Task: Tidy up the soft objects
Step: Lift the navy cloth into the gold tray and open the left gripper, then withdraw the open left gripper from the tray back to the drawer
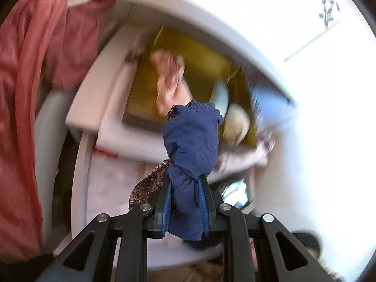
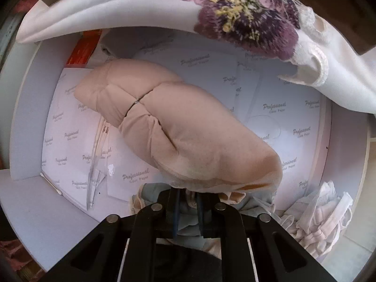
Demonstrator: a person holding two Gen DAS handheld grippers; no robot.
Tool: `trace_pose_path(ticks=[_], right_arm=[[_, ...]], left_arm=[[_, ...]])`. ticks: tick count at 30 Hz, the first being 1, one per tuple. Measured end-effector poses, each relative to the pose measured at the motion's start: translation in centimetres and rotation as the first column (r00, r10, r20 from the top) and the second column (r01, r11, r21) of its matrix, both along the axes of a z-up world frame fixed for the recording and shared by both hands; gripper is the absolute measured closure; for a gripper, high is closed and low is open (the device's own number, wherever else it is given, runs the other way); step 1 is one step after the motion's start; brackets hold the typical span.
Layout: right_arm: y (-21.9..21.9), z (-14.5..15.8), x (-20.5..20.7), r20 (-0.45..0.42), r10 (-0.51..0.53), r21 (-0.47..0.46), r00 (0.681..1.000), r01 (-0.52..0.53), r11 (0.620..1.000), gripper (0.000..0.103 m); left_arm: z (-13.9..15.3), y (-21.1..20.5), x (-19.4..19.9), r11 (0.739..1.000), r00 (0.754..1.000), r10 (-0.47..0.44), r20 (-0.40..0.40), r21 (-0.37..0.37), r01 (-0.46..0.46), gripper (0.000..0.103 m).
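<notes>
"Professional" lettering across drawer liner paper (image 2: 277, 89)

Strong daylight from the right in the left wrist view, burning the white wall (image 1: 329, 141) out to glare. Heavy motion blur over the drawer (image 1: 112, 127) and its contents; only the tongs (image 1: 184, 190) and blue cloth (image 1: 192, 138) sharp. Softer, even light in the right wrist view, sharp on beige cloth (image 2: 178, 127) and printed paper (image 2: 275, 108). Fisheye bending, dark corners in both.

Bundle (image 2: 178, 127) in drawer (image 2: 30, 108), w/ cloth pile (image 2: 322, 213)
</notes>
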State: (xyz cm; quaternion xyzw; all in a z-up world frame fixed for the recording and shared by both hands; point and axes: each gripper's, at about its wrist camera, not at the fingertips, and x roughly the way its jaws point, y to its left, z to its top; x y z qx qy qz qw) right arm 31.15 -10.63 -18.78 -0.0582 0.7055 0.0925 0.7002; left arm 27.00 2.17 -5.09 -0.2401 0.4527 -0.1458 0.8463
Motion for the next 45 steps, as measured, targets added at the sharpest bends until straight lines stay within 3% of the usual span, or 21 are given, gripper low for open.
trace_pose_path(ticks=[3,4,9,16,24,28,32,35,41,45], right_arm=[[0.4,-0.3,-0.1,0.002,0.009,-0.010,1.000,-0.009,1.000,0.090],[0.6,-0.3,-0.1,0.004,0.015,-0.015,1.000,-0.015,1.000,0.090],[1.3,-0.4,-0.7,0.006,0.026,-0.026,1.000,-0.026,0.999,0.090],[1.3,-0.7,-1.0,-0.002,0.036,-0.031,0.999,-0.036,0.999,0.090],[1.5,-0.9,-0.8,-0.004,0.039,-0.035,0.999,-0.039,0.999,0.090],[1.6,-0.9,-0.8,-0.002,0.042,-0.035,0.999,-0.042,0.998,0.090],[1.9,-0.8,-0.9,0.001,0.053,-0.048,0.999,-0.052,0.997,0.090],[2.0,-0.8,-1.1,0.002,0.051,-0.048,0.999,-0.051,0.998,0.090],[1.8,-0.9,-1.2,0.003,0.047,-0.044,0.999,-0.046,0.998,0.090],[1.7,-1.0,-1.1,0.004,0.039,-0.037,0.999,-0.039,0.999,0.090]], left_arm=[[1.8,0.5,2.3,0.999,0.999,0.030,-0.020,-0.042,-0.030,0.083],[2.1,0.5,3.4,0.999,0.992,0.009,-0.123,-0.037,-0.013,0.083],[1.0,0.3,8.0,0.995,0.981,0.092,-0.171,-0.027,-0.098,0.083],[-2.3,-0.2,11.7,0.984,0.959,0.178,-0.221,0.069,-0.167,0.083],[-5.5,-2.4,14.0,0.975,0.959,0.169,-0.226,0.180,-0.129,0.081],[-5.9,-2.5,13.4,0.970,0.963,0.168,-0.209,0.208,-0.124,0.079],[-5.4,-1.9,12.4,0.970,0.971,0.149,-0.188,0.216,-0.107,0.065],[-4.3,-1.5,11.6,0.974,0.978,0.126,-0.167,0.206,-0.091,0.061],[-1.5,-0.8,7.8,0.971,0.989,0.101,-0.112,0.229,-0.073,0.060],[-1.2,0.4,4.2,0.971,0.981,0.132,-0.139,0.216,-0.100,0.060]])
